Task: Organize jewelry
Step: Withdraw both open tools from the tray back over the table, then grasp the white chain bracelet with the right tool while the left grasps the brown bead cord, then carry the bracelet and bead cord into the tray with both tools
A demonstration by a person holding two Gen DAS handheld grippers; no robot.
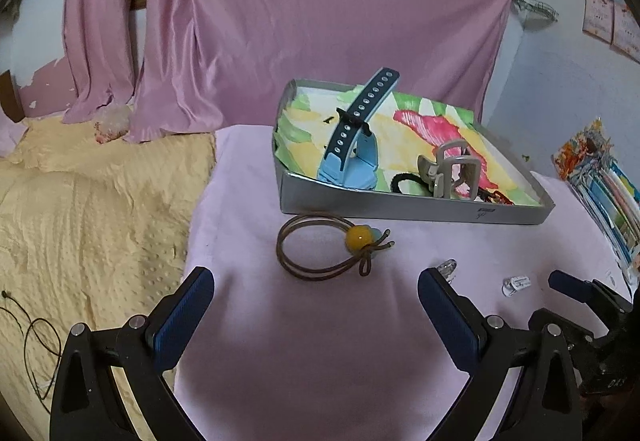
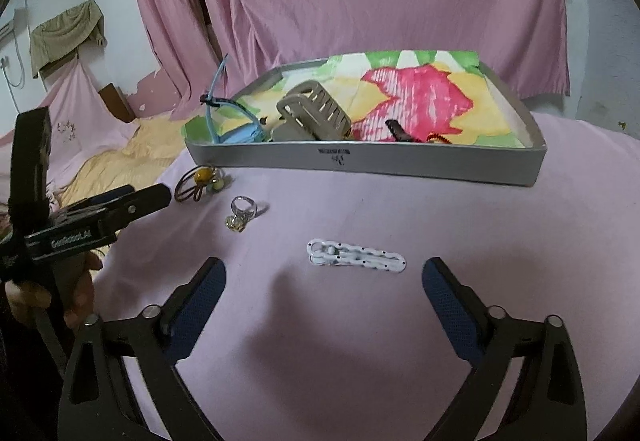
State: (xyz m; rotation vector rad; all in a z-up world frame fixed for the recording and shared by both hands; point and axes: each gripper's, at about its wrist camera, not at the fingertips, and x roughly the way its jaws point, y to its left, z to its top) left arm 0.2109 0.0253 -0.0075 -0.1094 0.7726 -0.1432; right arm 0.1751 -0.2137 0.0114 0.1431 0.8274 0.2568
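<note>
I hold both grippers wide open and empty, left gripper (image 1: 316, 295) facing the hair tie (image 1: 332, 247), right gripper (image 2: 324, 285) facing the white clip (image 2: 356, 256), ready for the tray (image 2: 400, 164).

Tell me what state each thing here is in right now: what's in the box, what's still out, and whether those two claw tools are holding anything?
Left gripper: open, empty.
Right gripper: open, empty.
Tray: open-topped, partly filled.
Blue watch: in the tray, strap sticking up.
Beige hair claw: in the tray.
Hair tie with yellow bead: out on the cloth.
Ring: out on the cloth.
White hair clip: out, lying flat.
</note>
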